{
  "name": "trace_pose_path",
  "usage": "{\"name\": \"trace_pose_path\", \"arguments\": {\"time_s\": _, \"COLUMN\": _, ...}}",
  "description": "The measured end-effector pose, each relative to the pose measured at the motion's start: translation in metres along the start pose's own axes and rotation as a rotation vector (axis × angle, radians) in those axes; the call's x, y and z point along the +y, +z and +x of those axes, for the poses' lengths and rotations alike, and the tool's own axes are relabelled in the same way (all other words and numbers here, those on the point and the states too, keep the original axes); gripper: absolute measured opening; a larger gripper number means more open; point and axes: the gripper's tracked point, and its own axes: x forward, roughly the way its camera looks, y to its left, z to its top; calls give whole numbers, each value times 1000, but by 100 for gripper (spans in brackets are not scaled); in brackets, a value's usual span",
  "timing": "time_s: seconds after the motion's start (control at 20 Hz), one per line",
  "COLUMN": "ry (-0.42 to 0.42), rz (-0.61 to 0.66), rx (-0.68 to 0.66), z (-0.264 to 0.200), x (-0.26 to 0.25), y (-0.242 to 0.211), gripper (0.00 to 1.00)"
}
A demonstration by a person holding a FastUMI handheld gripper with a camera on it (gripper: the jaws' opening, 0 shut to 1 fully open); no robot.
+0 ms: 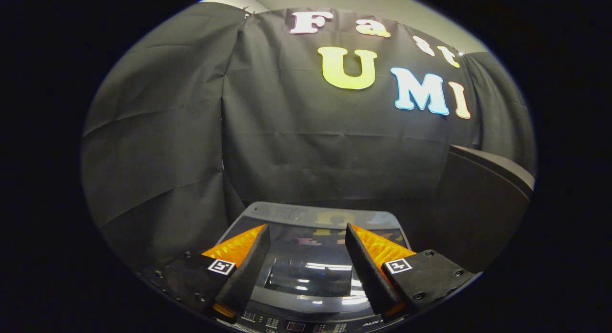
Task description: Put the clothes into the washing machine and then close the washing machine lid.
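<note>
A top-loading washing machine [306, 213] stands right below and ahead of my fingers. Its glossy dark glass lid [311, 271] lies flat and shut over the tub, mirroring the ceiling lights. The control panel [296, 326] runs along the machine's near edge, under the fingers. My gripper [306, 232] hovers above the lid, open, with a wide gap and nothing between the fingers. No clothes are in sight; the tub's inside is hidden under the lid.
The black cloth booth wall [311, 146] hangs close behind the machine and wraps around to the left. A dark panel with a rounded top edge [483, 199] stands to the right of the machine.
</note>
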Motion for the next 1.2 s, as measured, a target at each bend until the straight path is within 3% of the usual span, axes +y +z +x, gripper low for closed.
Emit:
{"name": "trace_pose_path", "arguments": {"time_s": 0.35, "ry": 24, "rz": 19, "rx": -16, "z": -21, "x": -2, "y": 10, "gripper": 98}}
{"name": "trace_pose_path", "arguments": {"time_s": 0.65, "ry": 79, "rz": -5, "rx": -85, "z": -66, "x": -18, "y": 47, "gripper": 98}}
{"name": "trace_pose_path", "arguments": {"time_s": 1.2, "ry": 109, "rz": -8, "rx": -216, "z": -178, "x": -113, "y": 104, "gripper": 98}}
